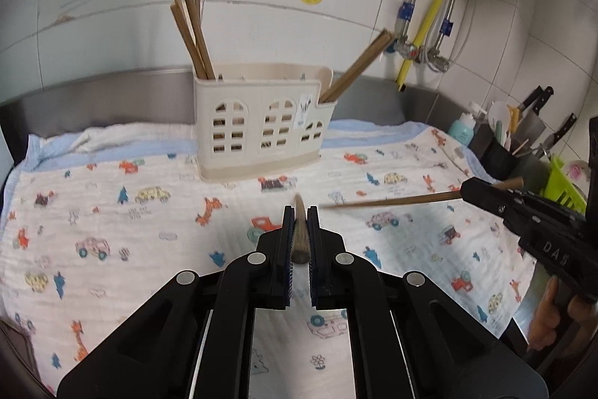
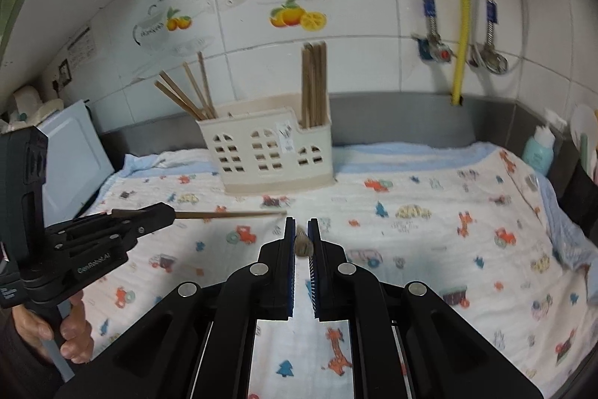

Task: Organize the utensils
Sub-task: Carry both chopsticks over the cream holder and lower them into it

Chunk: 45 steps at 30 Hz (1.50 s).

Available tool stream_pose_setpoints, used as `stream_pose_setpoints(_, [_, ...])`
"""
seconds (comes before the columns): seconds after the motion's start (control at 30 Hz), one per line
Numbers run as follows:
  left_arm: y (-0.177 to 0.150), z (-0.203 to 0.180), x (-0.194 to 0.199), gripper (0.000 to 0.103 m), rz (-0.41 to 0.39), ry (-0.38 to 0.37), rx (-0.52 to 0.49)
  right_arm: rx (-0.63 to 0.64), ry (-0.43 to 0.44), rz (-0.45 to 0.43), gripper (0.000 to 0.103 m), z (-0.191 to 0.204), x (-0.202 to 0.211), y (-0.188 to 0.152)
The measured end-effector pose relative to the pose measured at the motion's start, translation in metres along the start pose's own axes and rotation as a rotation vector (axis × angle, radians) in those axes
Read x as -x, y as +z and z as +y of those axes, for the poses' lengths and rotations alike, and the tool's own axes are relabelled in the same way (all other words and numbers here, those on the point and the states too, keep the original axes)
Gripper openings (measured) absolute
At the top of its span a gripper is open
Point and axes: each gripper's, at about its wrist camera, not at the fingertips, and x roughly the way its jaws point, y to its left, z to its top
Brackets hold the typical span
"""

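Note:
A cream utensil holder (image 1: 261, 126) stands on the patterned cloth (image 1: 112, 212), with brown chopsticks (image 1: 192, 32) in its left compartment and more (image 1: 358, 66) in its right one. My left gripper (image 1: 300, 212) is shut on a chopstick (image 1: 300, 234) pointing forward, above the cloth in front of the holder. My right gripper (image 2: 301, 225) is shut on another chopstick (image 2: 302, 243). In the left wrist view the right gripper (image 1: 467, 191) holds its chopstick (image 1: 392, 201) level, pointing left. In the right wrist view the left gripper (image 2: 168, 212) holds its chopstick (image 2: 231, 214) pointing right. The holder (image 2: 269, 152) shows there too.
A steel backsplash (image 1: 93, 100) and tiled wall lie behind. Pipes and a yellow hose (image 1: 441, 2) hang at the right. A knife block with knives (image 1: 530, 122), a teal bottle (image 1: 461, 129) and a green rack (image 1: 560, 186) stand far right. A white appliance (image 2: 71, 159) stands left.

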Motion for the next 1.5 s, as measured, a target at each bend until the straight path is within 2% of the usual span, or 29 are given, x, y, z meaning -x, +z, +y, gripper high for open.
stream_pose_setpoints(0.27, [0.027,0.002,0.009,0.005,-0.014,0.003,-0.052,0.088,0.083,0.016,0.006,0.010,0.009,0.046])
stream_pose_setpoints(0.63, [0.074,-0.004,0.017,0.005,-0.072,0.024,-0.119,0.193,0.131,-0.033,0.006,0.026,0.024,0.127])
stream_pose_setpoints(0.9, [0.122,-0.009,0.031,0.005,-0.153,0.048,-0.162,0.199,0.119,-0.079,0.006,0.028,0.018,0.171])
stream_pose_setpoints(1.2, [0.180,-0.012,0.049,0.005,-0.271,0.082,-0.174,0.181,0.109,-0.106,0.006,0.024,0.007,0.201])
stream_pose_setpoints(1.4, [0.207,-0.016,0.041,0.005,-0.322,0.150,-0.200,0.171,0.079,-0.116,0.006,0.020,-0.006,0.218])
stream_pose_setpoints(1.5, [0.217,-0.011,0.033,0.005,-0.327,0.158,-0.181,0.166,0.065,-0.114,0.006,0.017,-0.013,0.223])
